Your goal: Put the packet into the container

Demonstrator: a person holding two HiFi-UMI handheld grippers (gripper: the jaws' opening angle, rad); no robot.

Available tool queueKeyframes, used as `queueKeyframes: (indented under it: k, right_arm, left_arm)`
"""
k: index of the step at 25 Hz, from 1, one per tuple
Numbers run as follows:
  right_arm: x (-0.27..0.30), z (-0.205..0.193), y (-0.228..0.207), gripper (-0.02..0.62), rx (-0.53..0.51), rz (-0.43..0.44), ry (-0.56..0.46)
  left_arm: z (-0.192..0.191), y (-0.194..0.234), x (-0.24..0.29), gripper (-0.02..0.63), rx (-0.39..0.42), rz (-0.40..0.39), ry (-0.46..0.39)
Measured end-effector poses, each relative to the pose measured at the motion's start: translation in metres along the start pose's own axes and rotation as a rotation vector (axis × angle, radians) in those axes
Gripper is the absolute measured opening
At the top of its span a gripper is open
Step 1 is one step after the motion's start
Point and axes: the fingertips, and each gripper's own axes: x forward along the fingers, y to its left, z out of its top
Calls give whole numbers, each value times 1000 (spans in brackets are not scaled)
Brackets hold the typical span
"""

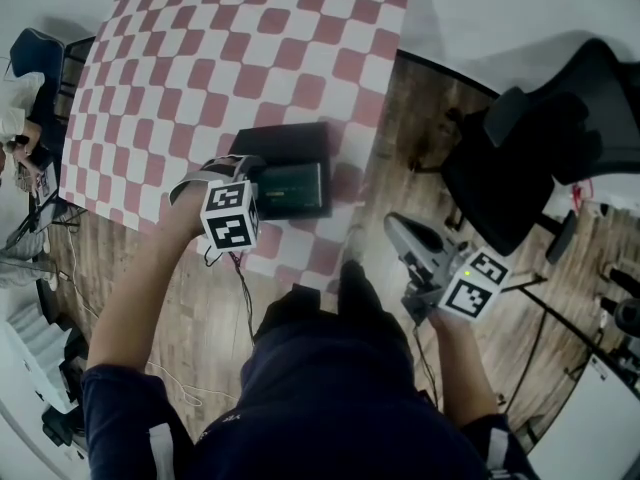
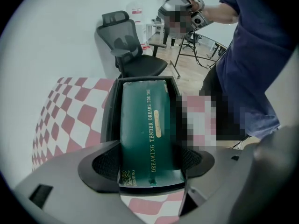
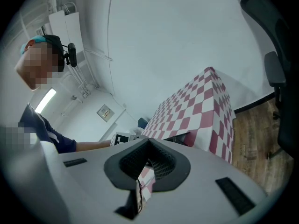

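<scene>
While left claw (image 2: 149, 168) clamps glossy dark-green packet (image 2: 145, 125) in black container (image 2: 108, 112), right claw (image 3: 148, 148) clenched

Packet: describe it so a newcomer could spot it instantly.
On the red-and-white checkered table, near its front edge, sits a black rectangular container. Lying lengthwise in it, one end clamped by the left gripper, is the dark green packet: the only green thing, with gold lettering.
</scene>
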Motion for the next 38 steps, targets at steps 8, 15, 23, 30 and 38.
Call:
queueKeyframes:
  k: [8, 15, 23, 30, 38]
  right_arm:
    - [4, -1, 5, 17, -2, 11, 7]
    - [8, -3, 14, 17, -17, 20, 12]
    - [13, 0, 38, 17, -74, 36, 15]
    - [16, 5, 68, 17, -131, 54, 16]
    - [24, 10, 106, 17, -230, 88, 9]
  left_arm:
    - [2, 0, -5, 385, -14, 10, -28]
    - [7, 5, -32, 385, -30, 53, -87]
    - [25, 8, -84, 382, -129, 209, -270]
    - [42, -5, -139, 227, -311, 349, -538]
    - [36, -29, -188, 117, -445, 486, -716]
